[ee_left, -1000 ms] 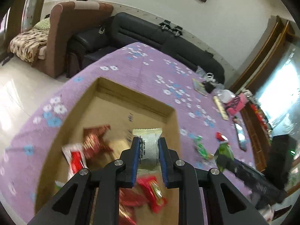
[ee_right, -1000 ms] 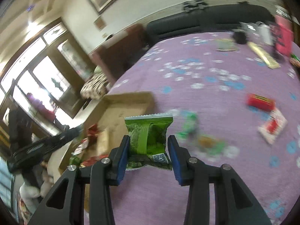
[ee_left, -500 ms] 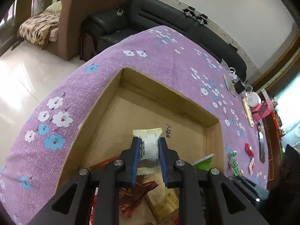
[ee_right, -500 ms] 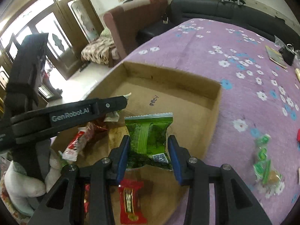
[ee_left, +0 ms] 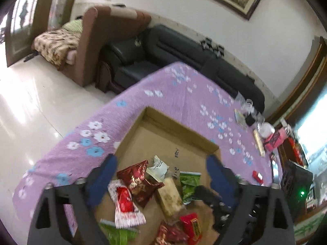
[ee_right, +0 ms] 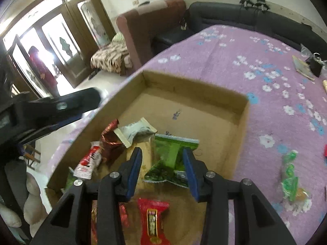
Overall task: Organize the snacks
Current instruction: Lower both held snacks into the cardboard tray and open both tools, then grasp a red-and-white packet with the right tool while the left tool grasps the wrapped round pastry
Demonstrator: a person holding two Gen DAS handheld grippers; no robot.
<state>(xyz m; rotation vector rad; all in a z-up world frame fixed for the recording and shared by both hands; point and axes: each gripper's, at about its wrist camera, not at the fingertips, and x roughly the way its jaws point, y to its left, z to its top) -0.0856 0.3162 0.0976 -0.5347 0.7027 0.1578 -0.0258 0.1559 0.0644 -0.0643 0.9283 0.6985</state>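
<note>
A cardboard box (ee_left: 173, 122) sits on the purple flowered cloth and holds several snack packets. My left gripper (ee_left: 161, 161) hangs above it with its jaws opening wide and nothing pressed between them. A white packet (ee_left: 158, 166) lies loose in the box below, beside a dark red packet (ee_left: 137, 179). My right gripper (ee_right: 162, 153) is shut on a green packet (ee_right: 171, 153) just over the box floor (ee_right: 194, 122). The white packet (ee_right: 137, 129) lies just ahead of it. One black finger of the left gripper (ee_right: 61, 106) shows at the left, outside the box.
Green candies (ee_right: 290, 175) lie on the cloth (ee_right: 265, 81) right of the box. Small items (ee_left: 263, 136) crowd the table's far right end. A black sofa (ee_left: 163, 47) and a brown armchair (ee_left: 92, 40) stand beyond the table. A person (ee_right: 38, 61) stands at the door.
My left gripper has opened and pulled back up, and the white packet has dropped into the box. The right gripper has carried the green packet over the box and lower.
</note>
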